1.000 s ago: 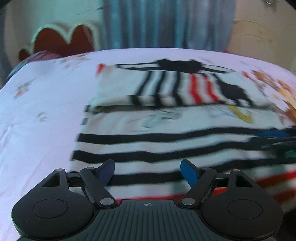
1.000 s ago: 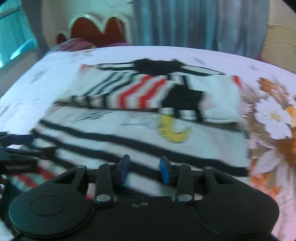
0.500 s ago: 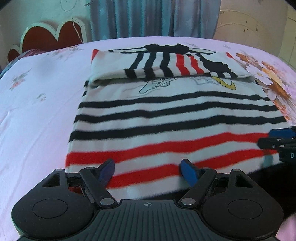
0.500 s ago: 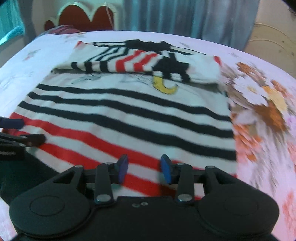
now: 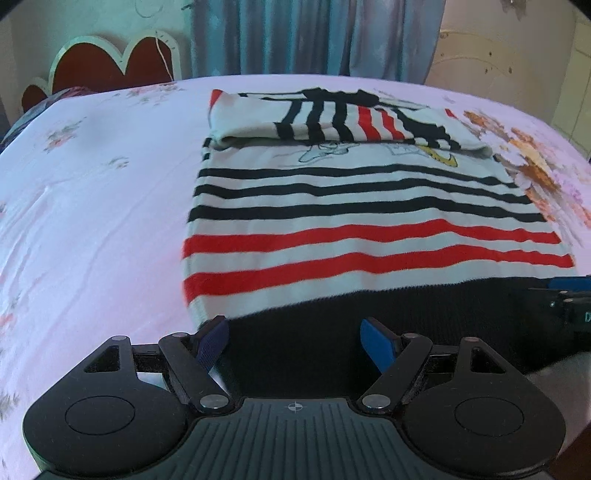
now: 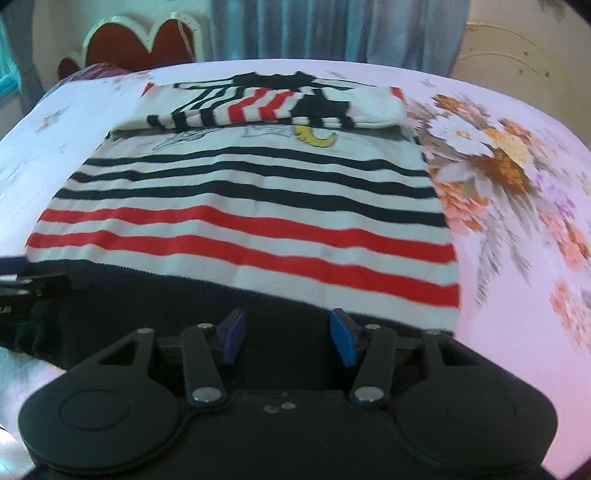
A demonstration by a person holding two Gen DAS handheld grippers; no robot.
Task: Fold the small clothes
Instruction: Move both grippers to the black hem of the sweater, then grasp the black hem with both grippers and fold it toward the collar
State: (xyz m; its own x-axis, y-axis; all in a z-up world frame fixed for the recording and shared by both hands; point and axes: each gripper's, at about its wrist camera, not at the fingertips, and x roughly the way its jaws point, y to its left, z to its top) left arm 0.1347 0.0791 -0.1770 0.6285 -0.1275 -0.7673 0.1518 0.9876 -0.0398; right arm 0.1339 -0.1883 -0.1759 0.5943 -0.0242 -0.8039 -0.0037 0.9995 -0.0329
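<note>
A small white sweater with black and red stripes (image 5: 354,221) lies flat on the bed, also in the right wrist view (image 6: 251,206). Its sleeves are folded across the far end (image 5: 332,122). Its wide black hem band (image 5: 369,325) is at the near end. My left gripper (image 5: 295,341) is open and empty, over the hem's left part. My right gripper (image 6: 288,338) is open and empty, over the hem's right part (image 6: 221,295). Each gripper shows at the edge of the other's view.
The bed has a pale pink sheet (image 5: 92,206) with a large flower print (image 6: 509,173) right of the sweater. A red scalloped headboard (image 5: 107,62) and blue curtains (image 5: 314,33) stand behind the bed.
Both grippers have drawn back toward the near end of the sweater, so the red stripes and black hem have come into view. Both stay open.
</note>
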